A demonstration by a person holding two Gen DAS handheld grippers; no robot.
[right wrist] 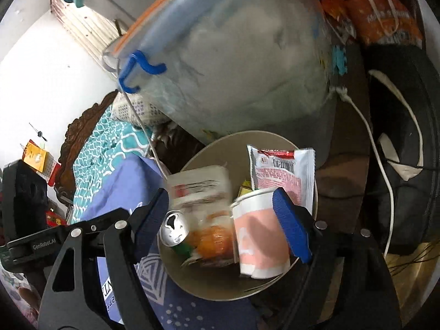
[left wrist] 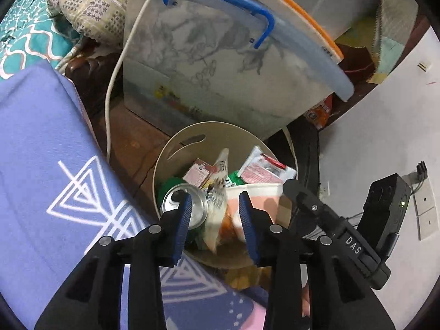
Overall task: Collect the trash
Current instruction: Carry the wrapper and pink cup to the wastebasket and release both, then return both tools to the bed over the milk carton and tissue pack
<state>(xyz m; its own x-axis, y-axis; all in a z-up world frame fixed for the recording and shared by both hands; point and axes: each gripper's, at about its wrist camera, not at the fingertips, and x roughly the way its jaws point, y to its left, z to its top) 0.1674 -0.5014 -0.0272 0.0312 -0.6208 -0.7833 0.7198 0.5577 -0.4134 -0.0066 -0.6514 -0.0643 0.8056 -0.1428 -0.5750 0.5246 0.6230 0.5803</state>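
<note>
A round beige trash bin [left wrist: 176, 148] [right wrist: 209, 148] stands on the floor below both grippers. It holds a silver drink can [left wrist: 192, 206] [right wrist: 174, 229], a pink and white paper cup [left wrist: 261, 195] [right wrist: 258, 236], a pink snack wrapper [left wrist: 261, 170] [right wrist: 280, 170], a small carton [left wrist: 198, 174] [right wrist: 200, 187] and an orange wrapper [right wrist: 214, 239]. My left gripper [left wrist: 216, 214] is open above the bin with nothing between its pads. My right gripper [right wrist: 222, 220] is open above the bin, also empty; its black body also shows in the left wrist view [left wrist: 324, 214].
A clear plastic storage box with blue handles [left wrist: 220, 55] [right wrist: 233, 63] stands just behind the bin. A purple bed cover [left wrist: 49, 165] [right wrist: 129, 181] lies to the left. A white cable [left wrist: 110, 96] [right wrist: 382, 165], a black bag [right wrist: 407, 143] and orange snack bags [right wrist: 382, 16] are nearby.
</note>
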